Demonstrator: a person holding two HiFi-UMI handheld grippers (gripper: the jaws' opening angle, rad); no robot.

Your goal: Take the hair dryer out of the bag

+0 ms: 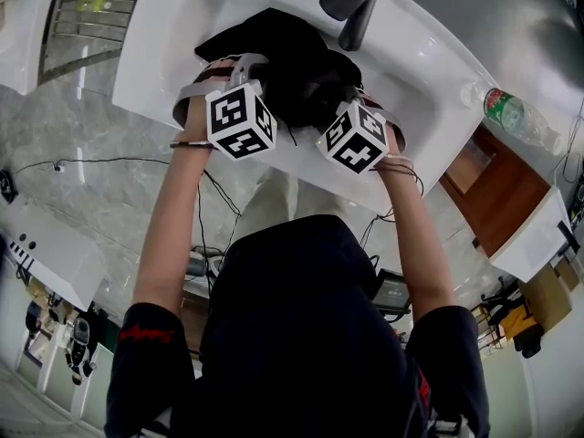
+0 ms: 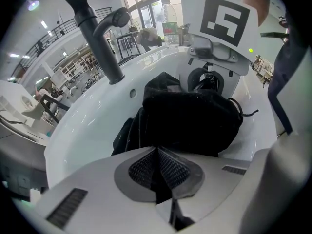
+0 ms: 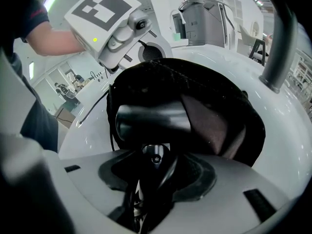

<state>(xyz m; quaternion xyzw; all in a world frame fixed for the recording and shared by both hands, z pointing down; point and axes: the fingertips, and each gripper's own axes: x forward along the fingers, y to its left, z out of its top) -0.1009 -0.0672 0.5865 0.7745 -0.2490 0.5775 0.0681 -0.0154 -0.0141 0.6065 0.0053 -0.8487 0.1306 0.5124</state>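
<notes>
A black fabric bag (image 1: 274, 39) lies in the white sink basin (image 1: 173, 35). My left gripper (image 2: 158, 152) is shut, and a fold of the bag's cloth (image 2: 195, 121) is pinched between its pads. My right gripper (image 3: 155, 162) is shut on the handle of the black hair dryer (image 3: 151, 121). The dryer's barrel lies crosswise just past the jaws, at the bag's open mouth (image 3: 219, 116). Its cord trails down between the jaws. In the head view both grippers stand side by side over the bag, and their fingertips are hidden behind the marker cubes.
A black faucet (image 1: 360, 3) rises at the basin's far rim, just beyond the bag. A clear plastic bottle (image 1: 516, 117) lies on the counter at the right. A wooden cabinet (image 1: 497, 185) stands below the counter's right end.
</notes>
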